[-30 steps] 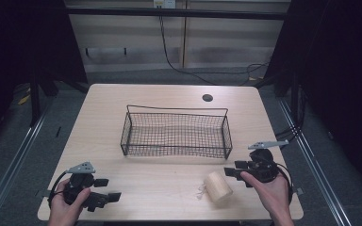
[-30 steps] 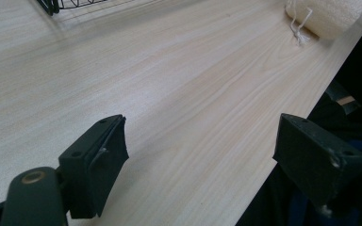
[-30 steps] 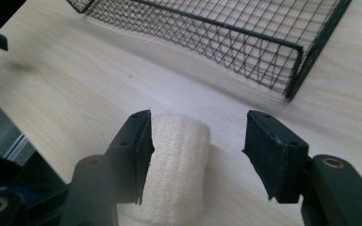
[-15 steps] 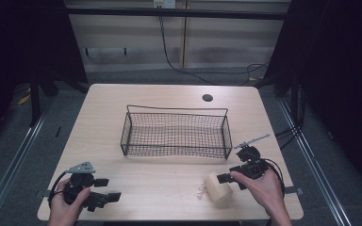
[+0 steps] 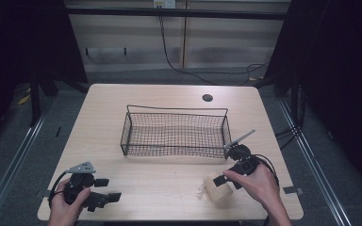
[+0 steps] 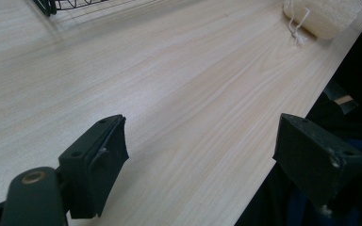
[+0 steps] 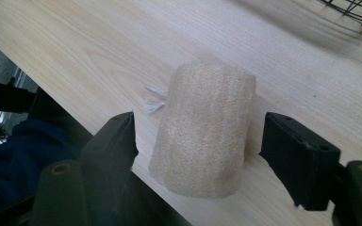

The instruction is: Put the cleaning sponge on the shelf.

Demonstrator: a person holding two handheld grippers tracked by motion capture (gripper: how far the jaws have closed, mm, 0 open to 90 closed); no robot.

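Right gripper (image 7: pixel 198 141) at five o'clock on table (image 5: pixel 169 108), jaws wide open either side of pale loofah roll (image 7: pixel 202 127) by near edge, not touching, left gripper (image 6: pixel 202 155) gaping empty at seven o'clock, wire basket (image 5: pixel 174 134) mid-table.

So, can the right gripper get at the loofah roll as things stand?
Probably yes: the right gripper has its jaws open on either side of the loofah roll, with nothing between them on the table.
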